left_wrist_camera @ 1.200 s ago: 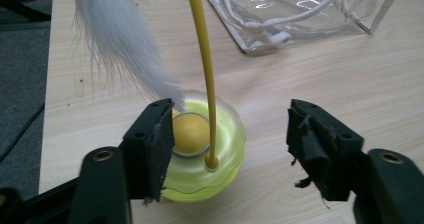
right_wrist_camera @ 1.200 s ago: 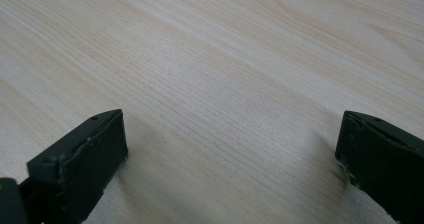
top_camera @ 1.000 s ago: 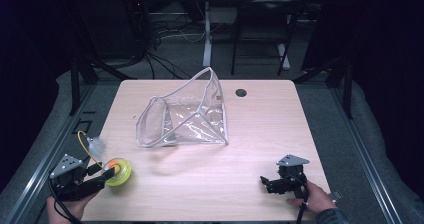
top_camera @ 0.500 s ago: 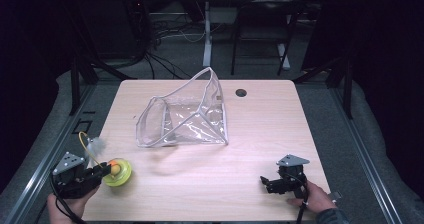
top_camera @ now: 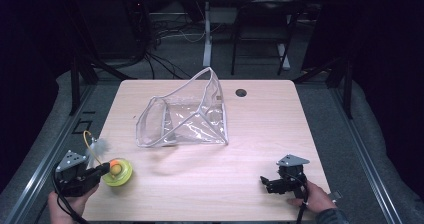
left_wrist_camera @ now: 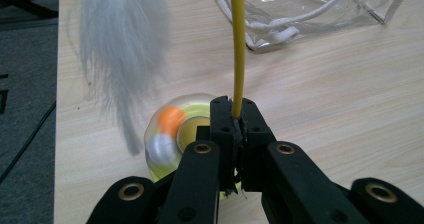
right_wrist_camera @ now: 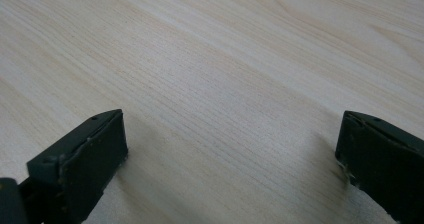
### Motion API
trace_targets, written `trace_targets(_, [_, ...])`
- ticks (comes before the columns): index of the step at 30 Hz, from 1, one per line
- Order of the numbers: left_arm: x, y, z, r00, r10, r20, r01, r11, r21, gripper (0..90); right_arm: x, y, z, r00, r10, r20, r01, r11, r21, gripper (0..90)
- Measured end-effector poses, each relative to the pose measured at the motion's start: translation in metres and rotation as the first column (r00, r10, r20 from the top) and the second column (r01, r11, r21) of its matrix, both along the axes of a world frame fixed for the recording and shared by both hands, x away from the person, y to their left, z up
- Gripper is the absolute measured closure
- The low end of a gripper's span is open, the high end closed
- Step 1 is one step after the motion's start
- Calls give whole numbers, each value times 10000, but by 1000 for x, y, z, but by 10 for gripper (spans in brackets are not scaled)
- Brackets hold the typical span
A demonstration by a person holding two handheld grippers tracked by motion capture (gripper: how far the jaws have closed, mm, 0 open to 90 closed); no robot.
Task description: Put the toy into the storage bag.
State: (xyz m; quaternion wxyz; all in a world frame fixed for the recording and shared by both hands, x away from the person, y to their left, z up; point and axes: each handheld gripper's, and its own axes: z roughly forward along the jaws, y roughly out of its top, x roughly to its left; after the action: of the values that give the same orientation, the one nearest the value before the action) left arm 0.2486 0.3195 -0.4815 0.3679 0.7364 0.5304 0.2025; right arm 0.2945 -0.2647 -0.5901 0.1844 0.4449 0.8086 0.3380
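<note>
Left hand-held gripper (left_wrist_camera: 235, 121): jaws just closed, pinching the toy's yellow wire (left_wrist_camera: 237, 49) for lifting.
Right hand-held gripper (right_wrist_camera: 230, 149): open, idle above tabletop (right_wrist_camera: 225, 59).

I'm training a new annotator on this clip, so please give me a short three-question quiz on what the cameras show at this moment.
1. True or false: the left gripper has its fingers shut on the yellow wire of the cat toy.
2. Which is open on bare table: A) the left gripper, B) the right gripper?
3. What hangs from the far end of the yellow wire?

Key
1. True; the wire rises from between the closed fingers.
2. B; nothing lies between its fingers.
3. A white feather. The clear plastic bag lies farther back, untouched.
</note>
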Motion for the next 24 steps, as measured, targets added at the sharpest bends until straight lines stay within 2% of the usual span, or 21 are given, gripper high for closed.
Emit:
trace_targets(11, [8,-1,9,9995,-286,-150,291,9991,313,878,0,0,0,10000,1,0,-1,10000,1,0])
trace_targets(24, [15,0,15,9993,-297,-241,307,9985,450,878,0,0,0,10000,1,0,-1,10000,-1,0])
